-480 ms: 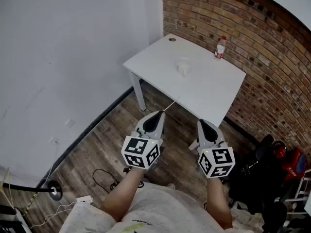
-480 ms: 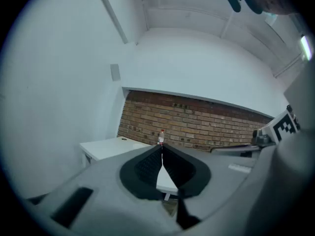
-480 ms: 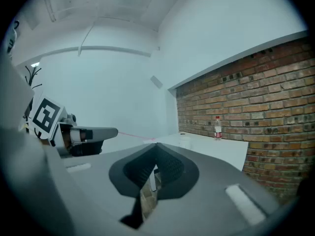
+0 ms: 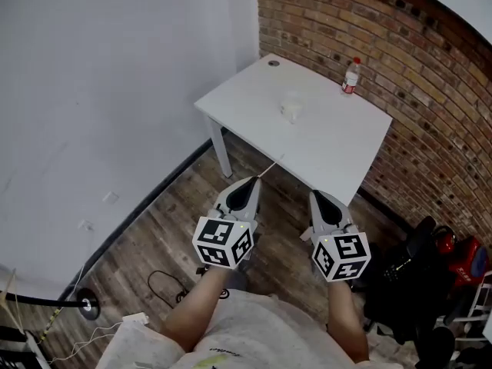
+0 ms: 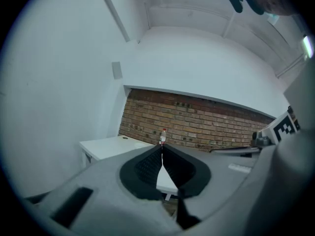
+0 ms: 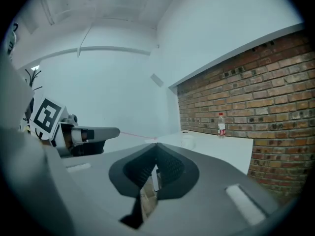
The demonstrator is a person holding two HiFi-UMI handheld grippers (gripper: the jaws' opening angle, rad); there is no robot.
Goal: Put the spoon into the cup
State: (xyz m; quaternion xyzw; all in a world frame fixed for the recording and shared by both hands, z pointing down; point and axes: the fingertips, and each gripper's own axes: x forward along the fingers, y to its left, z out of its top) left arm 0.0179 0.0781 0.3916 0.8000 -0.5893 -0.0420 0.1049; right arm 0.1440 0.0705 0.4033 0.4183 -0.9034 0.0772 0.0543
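Observation:
A small white cup [image 4: 290, 108] stands near the middle of the white table [image 4: 254, 98]; it also shows in the right gripper view as the cup [image 6: 187, 140]. My left gripper [image 4: 254, 181] is held over the wooden floor, short of the table's near edge. It is shut on a thin spoon [image 4: 271, 165] that points out towards the table. From the right gripper view the spoon [image 6: 135, 134] is a thin line sticking out of the left gripper. My right gripper [image 4: 316, 195] hangs beside it, shut with nothing in it.
A water bottle [image 4: 350, 75] stands at the table's far edge by the brick wall [image 4: 430, 91]. A black chair and bags [image 4: 415, 275] crowd the right. A cable [image 4: 165, 287] lies on the floor at the left. The white wall runs along the left.
Hardly anything differs: both grippers hold the same pose, and the view has shifted very slightly.

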